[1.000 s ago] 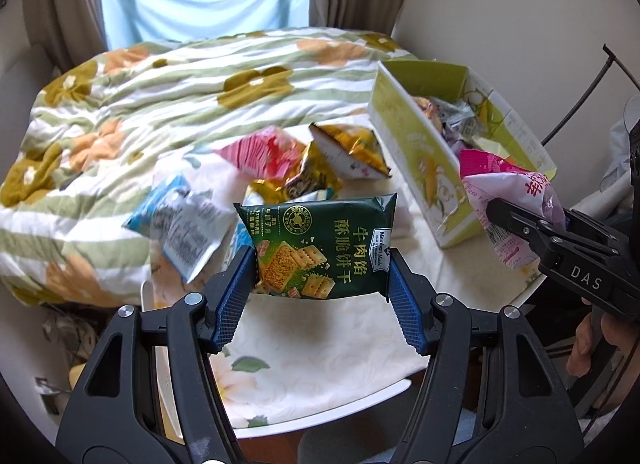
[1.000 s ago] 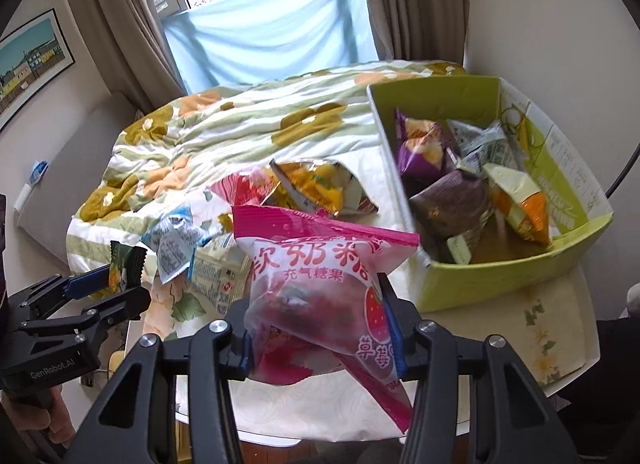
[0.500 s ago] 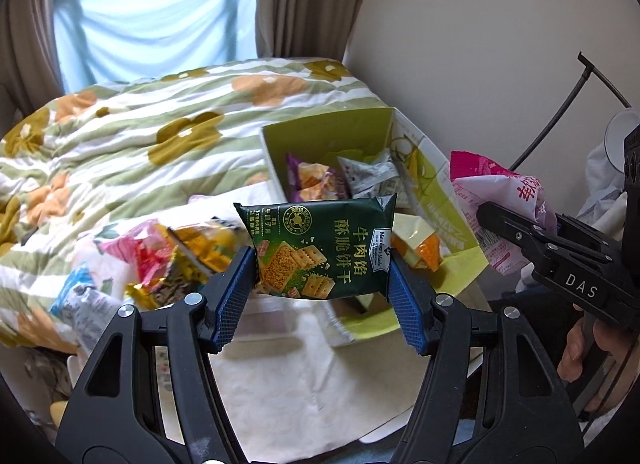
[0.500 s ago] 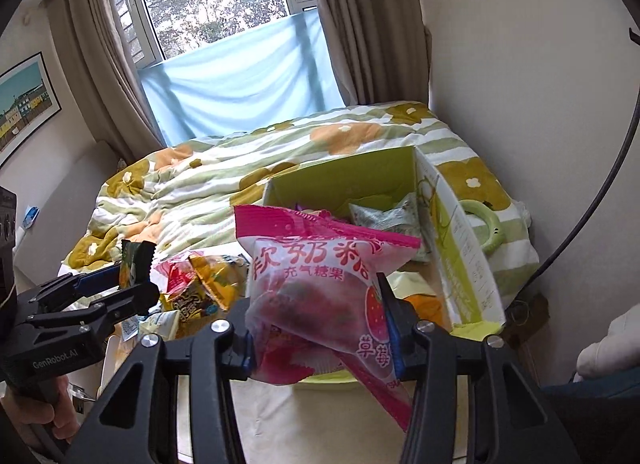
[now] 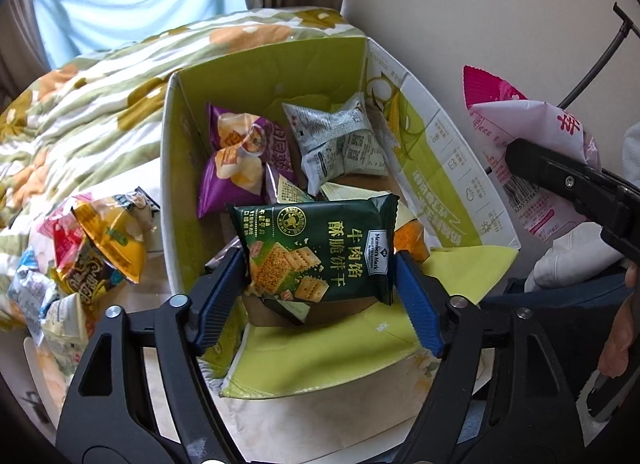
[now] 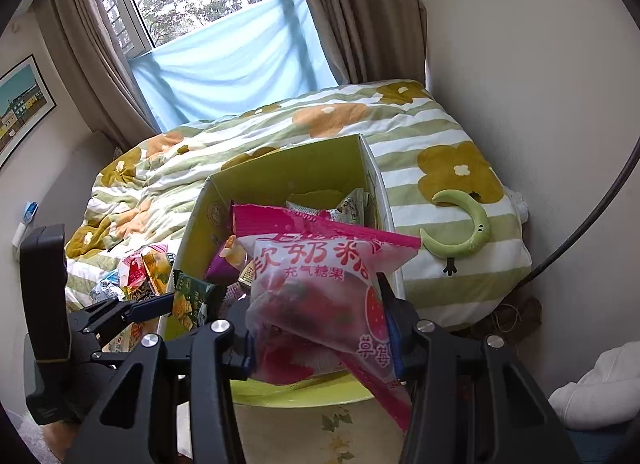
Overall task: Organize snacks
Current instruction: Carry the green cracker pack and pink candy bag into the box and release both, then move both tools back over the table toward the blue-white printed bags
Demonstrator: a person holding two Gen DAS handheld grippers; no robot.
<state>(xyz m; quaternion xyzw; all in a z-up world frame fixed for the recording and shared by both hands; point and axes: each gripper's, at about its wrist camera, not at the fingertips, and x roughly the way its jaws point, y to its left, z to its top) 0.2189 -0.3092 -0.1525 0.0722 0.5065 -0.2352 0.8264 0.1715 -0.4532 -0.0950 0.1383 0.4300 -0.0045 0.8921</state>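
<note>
A dark green cracker packet (image 5: pixel 320 252) hangs tilted between the blue pads of my left gripper (image 5: pixel 318 258), right over the open yellow-green cardboard box (image 5: pixel 176 168). The jaws are opening, and the pads stand just off the packet's edges. My right gripper (image 6: pixel 316 296) is shut on a pink strawberry candy bag (image 6: pixel 320 280), held above the box's near right corner (image 6: pixel 296 168). The left wrist view shows that bag (image 5: pixel 520 136) at the right edge. Several snack bags lie inside the box, among them a purple one (image 5: pixel 236 160) and a grey one (image 5: pixel 340 140).
Loose snack packets (image 5: pixel 100 248) lie piled on the table left of the box. A flowered quilt (image 5: pixel 100 104) covers the bed behind. A green crescent toy (image 6: pixel 460 224) rests on the quilt beyond the box. A wall stands close on the right. A hand (image 5: pixel 620 336) holds the right gripper.
Both grippers swung right from the loose pile to above the box. The left jaws have spread, and the green packet now sits tilted and loose between them. The right grip is unchanged.
</note>
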